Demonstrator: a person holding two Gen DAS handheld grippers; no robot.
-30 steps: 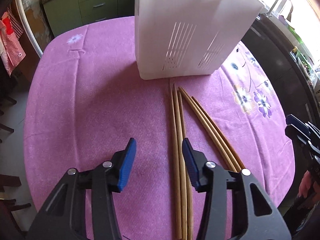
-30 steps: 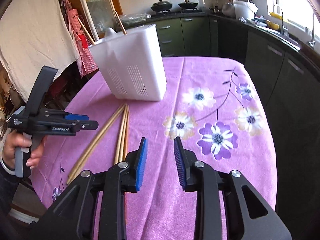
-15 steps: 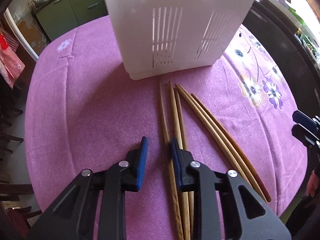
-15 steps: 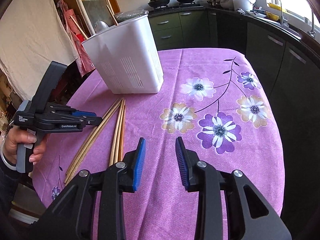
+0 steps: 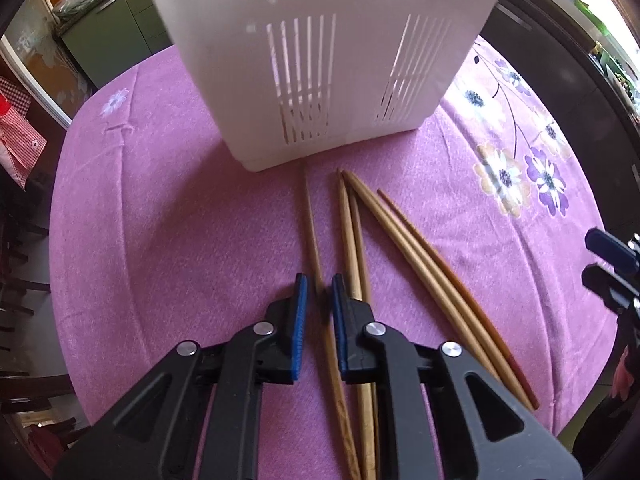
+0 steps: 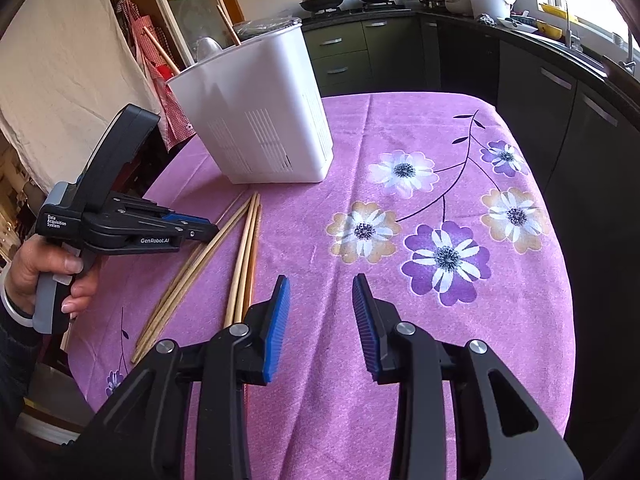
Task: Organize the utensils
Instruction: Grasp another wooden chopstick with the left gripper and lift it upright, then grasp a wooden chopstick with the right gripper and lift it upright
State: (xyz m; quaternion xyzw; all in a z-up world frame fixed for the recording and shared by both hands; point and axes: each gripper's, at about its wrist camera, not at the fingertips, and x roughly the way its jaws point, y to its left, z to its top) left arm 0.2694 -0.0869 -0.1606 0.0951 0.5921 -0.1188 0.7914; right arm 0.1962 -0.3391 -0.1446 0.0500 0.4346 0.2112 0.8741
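Your left gripper (image 5: 319, 298) jaws nearly closed around one chopstick (image 5: 311, 224), contact unclear; your right gripper (image 6: 321, 304) jaws gape, holding nothing.

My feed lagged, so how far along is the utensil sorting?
Done: some utensils already stand in the white holder. In hand: the left gripper has its jaws around one chopstick, with small gaps showing. Left: four chopsticks on the tablecloth; right gripper open, empty.

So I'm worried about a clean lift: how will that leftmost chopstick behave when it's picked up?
The leftmost chopstick looks like stiff wood, so probably no flex. It's long and the left gripper straddles it off-centre, so it may tilt. Being slim and rounded, it could roll on the tablecloth.
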